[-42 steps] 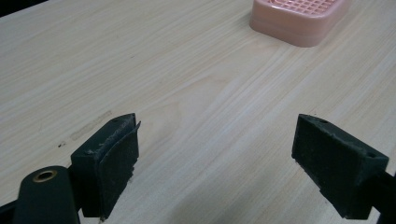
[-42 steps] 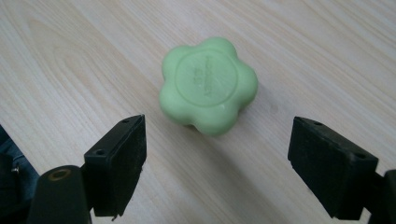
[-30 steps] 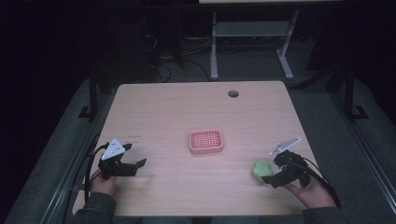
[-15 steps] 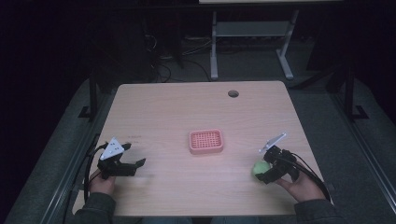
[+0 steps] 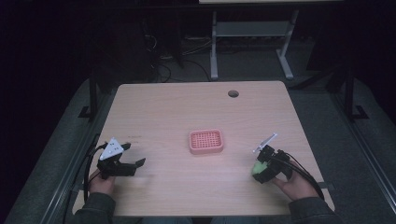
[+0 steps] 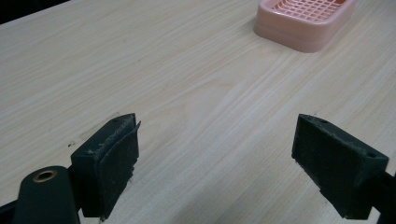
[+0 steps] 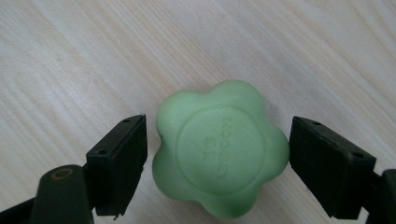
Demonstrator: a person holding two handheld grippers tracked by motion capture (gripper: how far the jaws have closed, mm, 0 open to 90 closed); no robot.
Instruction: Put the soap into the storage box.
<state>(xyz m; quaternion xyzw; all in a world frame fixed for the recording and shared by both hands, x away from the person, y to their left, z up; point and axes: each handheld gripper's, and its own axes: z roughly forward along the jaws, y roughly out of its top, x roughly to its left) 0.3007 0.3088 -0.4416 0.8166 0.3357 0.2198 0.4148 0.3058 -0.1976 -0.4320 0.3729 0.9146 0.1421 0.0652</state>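
Dark room, pale wooden desk [image 5: 177, 107], pink slotted tray [image 5: 206, 141] at centre. Right hand-held gripper [image 7: 215, 163] sits spread around the green flower-shaped soap [image 7: 219, 149] near the desk's right front, pads just beside it, not clamped. Left hand-held gripper [image 6: 219, 158] hangs wide apart, empty. Risk, I'd say: pads close on rounded lobes and the soap squirts out.

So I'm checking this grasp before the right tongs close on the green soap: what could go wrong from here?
The green soap is lobed and rounded, so the pads could bear on curved lobes and squeeze it out sideways. The right tongs stand open around it with little gap either side, so a slight drift might nudge it across the table. The pink soap dish sits apart, so a carry follows.
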